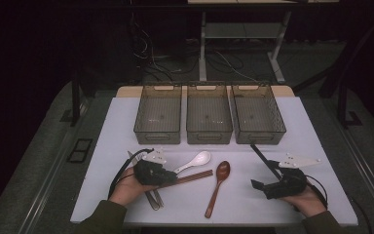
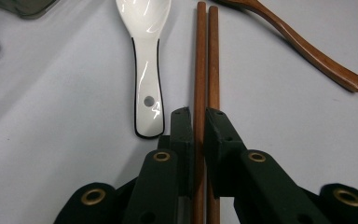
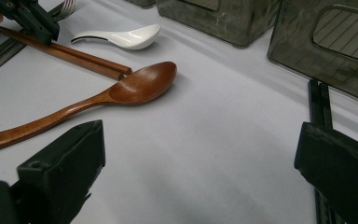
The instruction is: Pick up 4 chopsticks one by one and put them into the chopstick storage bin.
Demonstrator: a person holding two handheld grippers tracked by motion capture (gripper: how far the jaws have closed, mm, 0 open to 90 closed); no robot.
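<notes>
A pair of brown chopsticks (image 2: 205,56) lies on the white table, and my left gripper (image 2: 199,116) is shut on it, the pads pressing both sticks together. From above, the left gripper (image 1: 168,176) sits at the front left, with the chopsticks (image 1: 195,177) pointing right. My right gripper (image 3: 200,140) stands open over bare table, nothing between its jaws. A pair of black chopsticks (image 3: 319,100) lies along its right-hand jaw. In the high view the right gripper (image 1: 263,176) rests at the front right.
A white ceramic spoon (image 1: 195,162) and a wooden spoon (image 1: 218,185) lie between the hands. Metal cutlery (image 1: 153,200) lies under the left hand. Three dark see-through bins (image 1: 157,135) (image 1: 208,136) (image 1: 259,136) stand in a row at the back.
</notes>
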